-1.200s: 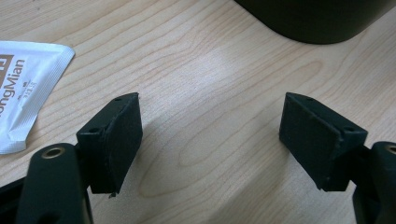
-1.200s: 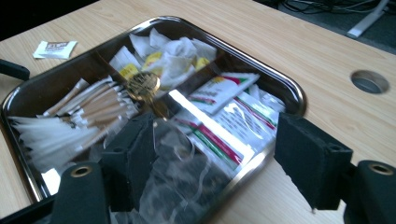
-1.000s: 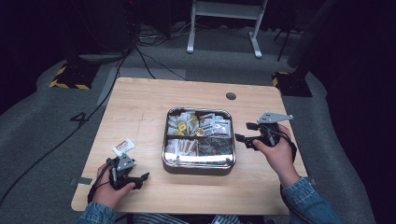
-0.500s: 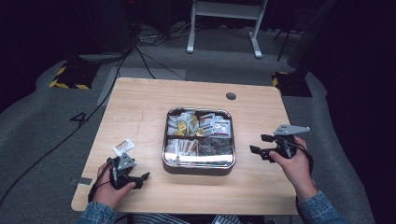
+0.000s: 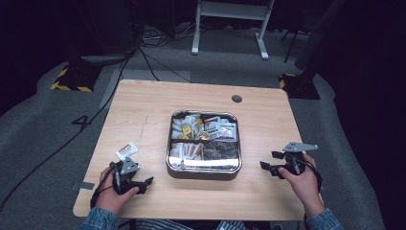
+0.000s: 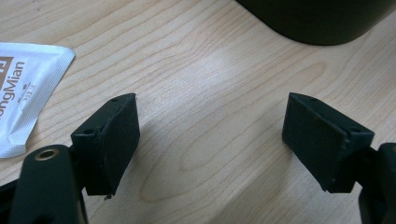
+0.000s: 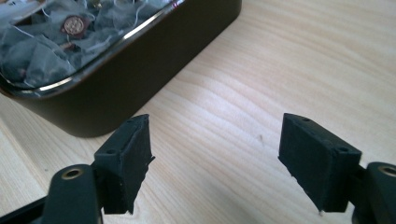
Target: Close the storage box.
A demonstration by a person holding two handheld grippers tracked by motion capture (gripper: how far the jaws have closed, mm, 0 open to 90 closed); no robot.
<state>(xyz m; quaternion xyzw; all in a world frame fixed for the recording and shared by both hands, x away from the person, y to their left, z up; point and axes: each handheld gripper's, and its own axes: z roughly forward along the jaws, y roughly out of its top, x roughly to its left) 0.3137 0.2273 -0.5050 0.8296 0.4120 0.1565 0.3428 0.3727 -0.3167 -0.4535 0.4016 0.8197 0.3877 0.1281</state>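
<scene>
A square metal tin (image 5: 203,168) with several sachets and tea bags in its compartments sits mid-table. One white sachet (image 5: 126,151) lies loose on the wood to its left. My left gripper (image 5: 143,184) rests open on the table near the front left corner, just in front of that sachet (image 6: 23,88). Its own view has bare wood in the gap of the left gripper (image 6: 210,112). My right gripper (image 5: 269,160) is low over the table right of the tin and points at it. The right gripper (image 7: 215,130) stands open; its jaws have just been opening, with nothing between them. The tin's dark wall (image 7: 140,79) is close ahead.
The wooden table (image 5: 143,110) has a round cable hole (image 5: 236,98) at the back right. Cables, a hazard-striped base (image 5: 72,79) and a white stand (image 5: 230,9) are on the grey floor beyond. Bare wood lies on both sides of the tin.
My right gripper has moved from beside the tin's right edge toward the near right of the table and sunk lower. The left hand has stayed where it was.
</scene>
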